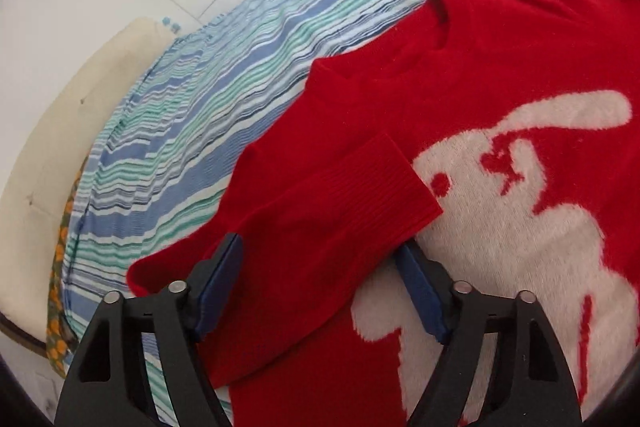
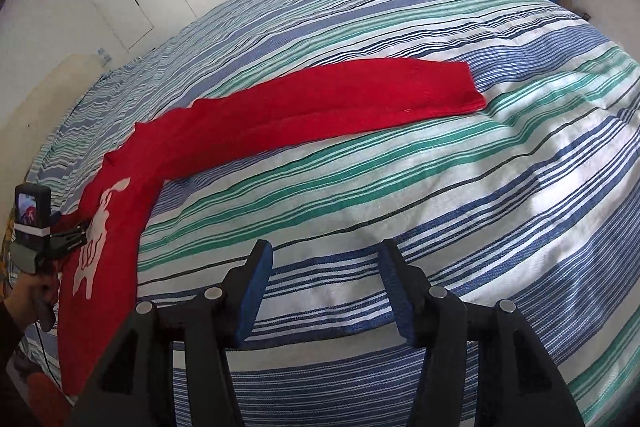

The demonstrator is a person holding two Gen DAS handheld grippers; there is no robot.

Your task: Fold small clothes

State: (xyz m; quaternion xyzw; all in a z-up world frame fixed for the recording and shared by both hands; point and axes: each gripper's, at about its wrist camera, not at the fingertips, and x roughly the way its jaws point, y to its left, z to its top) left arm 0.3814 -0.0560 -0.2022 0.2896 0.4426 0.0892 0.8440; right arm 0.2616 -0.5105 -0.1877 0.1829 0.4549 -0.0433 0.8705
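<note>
with one sleeve (image 1: pixel 320 203) folded across the red knit rabbit sweater (image 1: pixel 500 75), both our claws, left (image 1: pixel 320 291) and right (image 2: pixel 326 291), released, we next reach the outstretched sleeve (image 2: pixel 340 99) on the striped bed (image 2: pixel 440 207).

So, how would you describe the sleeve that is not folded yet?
Look at the striped bed cover; a red sweater lies on it. One sleeve stretches straight out across the stripes, while the other sleeve lies folded over the white rabbit.
</note>
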